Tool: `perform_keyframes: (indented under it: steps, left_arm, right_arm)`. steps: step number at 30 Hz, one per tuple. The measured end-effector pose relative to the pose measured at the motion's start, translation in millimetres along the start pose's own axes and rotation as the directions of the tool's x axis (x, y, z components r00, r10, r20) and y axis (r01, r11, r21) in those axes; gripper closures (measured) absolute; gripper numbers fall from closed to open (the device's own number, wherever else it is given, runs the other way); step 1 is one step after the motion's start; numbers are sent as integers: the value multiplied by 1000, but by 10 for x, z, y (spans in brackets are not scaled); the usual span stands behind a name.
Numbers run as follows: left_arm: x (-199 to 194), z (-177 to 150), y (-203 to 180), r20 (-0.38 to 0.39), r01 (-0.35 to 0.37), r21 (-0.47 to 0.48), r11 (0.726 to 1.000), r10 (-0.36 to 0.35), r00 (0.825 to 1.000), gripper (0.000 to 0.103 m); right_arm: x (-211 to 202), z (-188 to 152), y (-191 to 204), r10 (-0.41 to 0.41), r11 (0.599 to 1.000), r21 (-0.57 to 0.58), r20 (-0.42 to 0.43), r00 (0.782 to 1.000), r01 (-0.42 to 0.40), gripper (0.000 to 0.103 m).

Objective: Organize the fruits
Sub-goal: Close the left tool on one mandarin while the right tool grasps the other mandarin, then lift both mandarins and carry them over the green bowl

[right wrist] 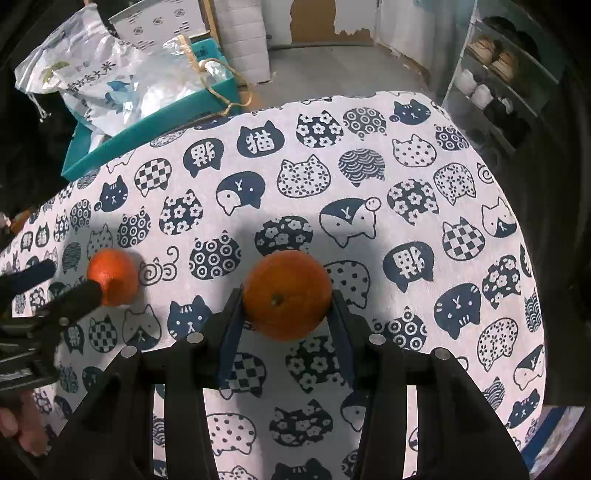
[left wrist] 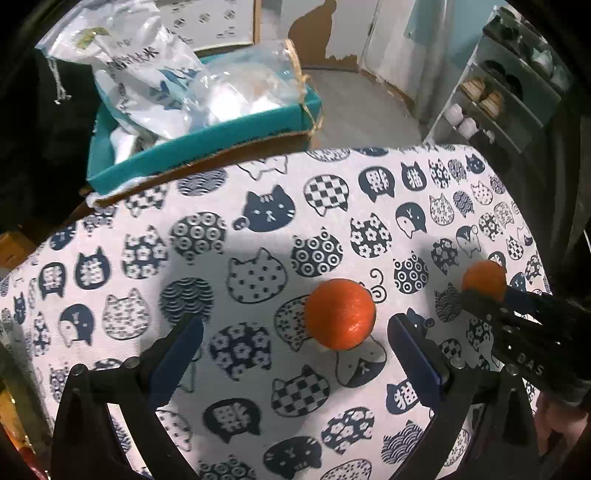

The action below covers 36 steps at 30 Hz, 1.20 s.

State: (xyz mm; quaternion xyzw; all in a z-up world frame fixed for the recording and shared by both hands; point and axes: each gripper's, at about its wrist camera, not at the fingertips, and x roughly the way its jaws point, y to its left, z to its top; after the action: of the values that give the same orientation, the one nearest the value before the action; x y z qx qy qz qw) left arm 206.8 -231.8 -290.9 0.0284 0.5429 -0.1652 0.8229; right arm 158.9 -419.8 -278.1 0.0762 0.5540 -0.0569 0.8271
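Left wrist view: "DAS" marks right gripper (left wrist: 480, 291), clamping orange (left wrist: 484, 277); left gripper (left wrist: 295, 332) wide open, second orange (left wrist: 340, 314) at 1 o'clock, unheld.

You're in a home, prob. a living rm or entry area. The desk wears a white cotton tablecloth printed w/ navy cat heads (right wrist: 424, 177), a household cover, not lab or shop gear. Behind it you've got a teal cardboard box (left wrist: 207, 147) stuffed w/ crinkled clear and white plastic bags (left wrist: 147, 74), one w/ printed Chinese characters. At right stands a pale open shoe rack (right wrist: 495, 74) holding sneakers and slippers in pairs. Beyond: a grey floor (left wrist: 354, 107), and white walls w/ peeling facing that bares brown board (left wrist: 314, 33). Two round orange fruits (right wrist: 288, 293) on the cloth add to the domestic feel.
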Motion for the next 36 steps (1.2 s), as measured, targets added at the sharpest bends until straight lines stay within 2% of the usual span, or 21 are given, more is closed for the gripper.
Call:
perform_keyframes:
  steps: [4,6,7,10,12,14,25,36]
  left_arm:
    - [124,7,-31,-22,13,-21,1000,-14,1000,6]
    - [168,2,-26,-35,14,-30,999,-15,999,17]
    - [183,1,-22,-39,28,-34,999,-30,999,18]
    - [195,-2,-43,-35,73,-31,997,-74,997,31]
    - [171,-5,-85,-28,93,-15,996,-94,995,48]
    - [151,-2,-138,-32,115,-1,993,-115,993,58]
    - [-85,-50,-64,7,76,-20,997,-76,997,59]
    - [-743,-73,150,111,52,-55,997,-46,993,59]
  right_arm:
    - [-4,-7,-21,7,1000,12,-1,1000,-7,59]
    - [-2,-2,-32,13,1000,12,-2,1000,-13,59]
    - [1,-1,-30,14,1000,12,-3,1000,-14,59]
    - [12,5,-17,15,1000,12,-5,1000,-15,59]
    - [24,7,13,15,1000,7,-7,1000,-15,59]
    - [28,6,40,15,1000,2,-7,1000,-15,59]
    - [-201,16,163,6,999,-33,36,999,-5,59]
    - [-745,10,361,9,995,-100,116,993,3,59]
